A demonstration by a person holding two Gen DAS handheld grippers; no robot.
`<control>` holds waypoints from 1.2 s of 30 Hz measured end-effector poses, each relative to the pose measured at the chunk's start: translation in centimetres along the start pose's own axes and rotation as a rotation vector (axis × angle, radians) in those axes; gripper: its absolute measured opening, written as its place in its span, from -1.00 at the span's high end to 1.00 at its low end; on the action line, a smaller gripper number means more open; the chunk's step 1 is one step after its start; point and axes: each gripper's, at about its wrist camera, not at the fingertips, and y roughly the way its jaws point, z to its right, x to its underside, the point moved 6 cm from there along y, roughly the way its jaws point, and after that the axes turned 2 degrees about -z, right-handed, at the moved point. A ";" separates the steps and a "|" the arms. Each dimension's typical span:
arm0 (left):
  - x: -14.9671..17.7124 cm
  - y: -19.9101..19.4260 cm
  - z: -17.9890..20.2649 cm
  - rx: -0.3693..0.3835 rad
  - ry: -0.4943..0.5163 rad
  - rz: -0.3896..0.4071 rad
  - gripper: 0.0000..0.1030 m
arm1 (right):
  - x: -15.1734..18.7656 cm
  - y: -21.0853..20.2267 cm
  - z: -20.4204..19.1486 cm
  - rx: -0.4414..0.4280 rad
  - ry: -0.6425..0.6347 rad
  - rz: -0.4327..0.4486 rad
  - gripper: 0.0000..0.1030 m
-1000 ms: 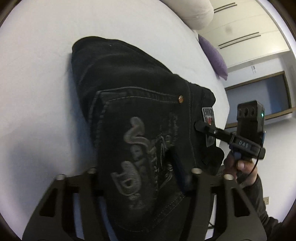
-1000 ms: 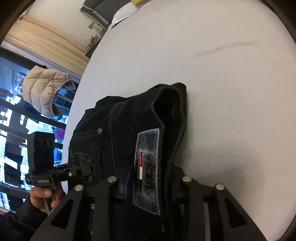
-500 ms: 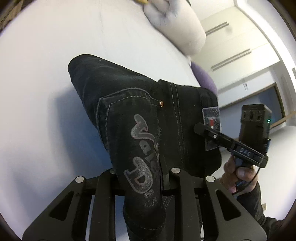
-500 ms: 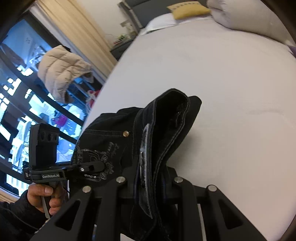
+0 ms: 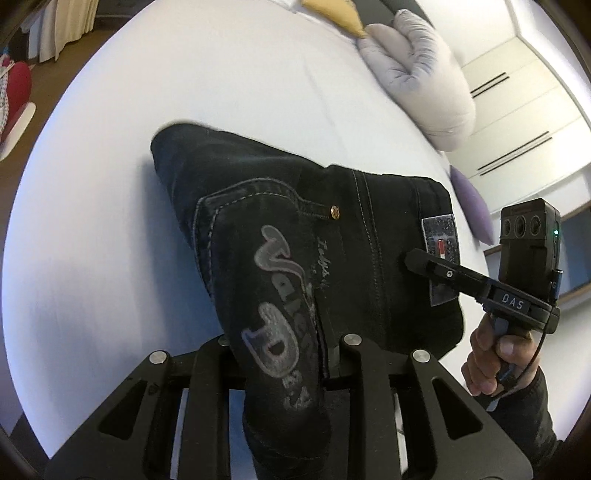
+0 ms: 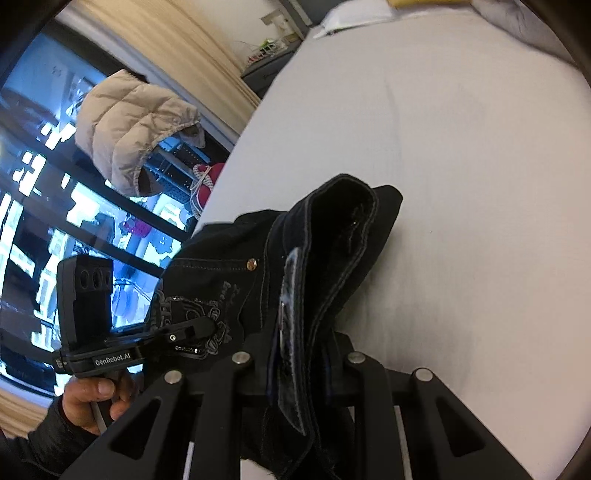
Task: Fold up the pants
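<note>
Folded black jeans point(image 5: 295, 229) with a grey printed back pocket and a waistband patch hang above the white bed point(image 5: 110, 184). My left gripper point(image 5: 284, 347) is shut on the pocket side of the jeans. My right gripper point(image 6: 299, 362) is shut on the waistband near the patch point(image 6: 288, 288). In the left wrist view the right gripper point(image 5: 417, 260) reaches in from the right onto the waistband. In the right wrist view the left gripper point(image 6: 207, 328) holds the jeans point(image 6: 332, 236) from the left.
A grey pillow point(image 5: 424, 74), a yellow cushion point(image 5: 340, 14) and a purple cushion point(image 5: 472, 206) lie at the head of the bed. White wardrobes point(image 5: 517, 92) stand beyond. A beige down jacket point(image 6: 129, 122) hangs by the window past the bed's left edge.
Both grippers have lifted the folded jeans up off the bed and tilted up, so more of the room shows. Both stay shut on the jeans.
</note>
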 end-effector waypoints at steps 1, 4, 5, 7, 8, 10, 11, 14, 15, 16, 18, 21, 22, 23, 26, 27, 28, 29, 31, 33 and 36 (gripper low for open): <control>-0.1 0.4 -0.6 0.002 -0.010 -0.007 0.51 | -0.1 0.5 0.6 -0.001 0.017 -0.002 0.60; -0.1 1.8 -1.4 0.006 -0.012 -0.005 0.18 | 0.5 2.1 3.2 0.012 0.080 -0.018 0.34; 0.0 2.2 -1.5 0.015 -0.018 0.000 0.17 | 0.7 2.5 3.8 0.016 0.099 -0.028 0.16; -0.3 2.2 -2.9 0.045 -0.036 0.019 0.12 | 1.7 2.6 4.9 -0.023 0.127 -0.002 0.13; -0.3 2.0 -3.0 0.051 -0.037 0.028 0.09 | 1.9 2.4 5.0 -0.035 0.132 0.011 0.08; -0.3 1.4 -3.7 0.023 -0.036 0.047 -0.04 | 2.5 1.7 5.1 -0.033 0.158 0.021 -0.01; -0.1 0.7 -4.0 -0.006 -0.038 0.064 -0.07 | 2.7 1.3 5.0 -0.019 0.171 0.024 -0.13; -0.2 -2.0 -4.5 -0.062 -0.054 0.135 -0.26 | 3.4 -1.2 4.7 0.049 0.200 0.082 -0.32; 0.0 -3.7 -4.5 -0.099 -0.047 0.177 -0.35 | 3.7 -2.5 4.4 0.081 0.197 0.118 -0.32; 0.2 -5.3 -4.1 -0.152 -0.023 0.223 -0.43 | 3.9 -3.7 4.2 0.102 0.188 0.148 -0.32; 0.8 -8.6 -2.2 -0.253 0.064 0.327 -0.67 | 4.3 -7.0 2.3 0.173 0.135 0.254 -0.33; 2.2 -13.3 1.0 -0.392 0.162 0.475 -1.00 | 4.3 -12.1 -1.0 0.281 0.015 0.424 -0.58; 2.7 -14.7 2.6 -0.428 0.186 0.518 -1.00 | 4.4 -13.9 -2.3 0.314 -0.022 0.491 -0.77; 3.2 -15.9 4.4 -0.465 0.205 0.556 -1.00 | 4.6 -15.9 -3.8 0.350 -0.059 0.574 -0.99; 4.1 -19.8 9.3 -0.620 0.277 0.695 -1.00 | 6.2 -22.4 -8.4 0.421 -0.158 0.850 -1.00; 4.7 -21.7 11.1 -0.669 0.307 0.770 -1.00 | 6.9 -24.6 -10.0 0.442 -0.195 0.933 -1.00; 5.7 -23.9 11.9 -0.702 0.332 0.836 -1.00 | 7.5 -26.4 -10.9 0.461 -0.217 0.985 -1.00; 6.5 -25.3 13.0 -0.720 0.349 0.888 -1.00 | 8.0 -28.3 -12.4 0.477 -0.237 1.041 -1.00; 8.0 -27.9 15.0 -0.730 0.358 0.977 -1.00 | 8.4 -30.6 -14.1 0.474 -0.248 1.094 -1.00; 8.8 -29.6 15.9 -0.772 0.308 1.017 -1.00 | 9.1 -33.3 -15.5 0.486 -0.238 1.153 -1.00; 9.3 -31.2 16.5 -0.754 0.269 0.983 -1.00 | 10.4 -36.5 -17.3 0.491 -0.242 1.221 -1.00</control>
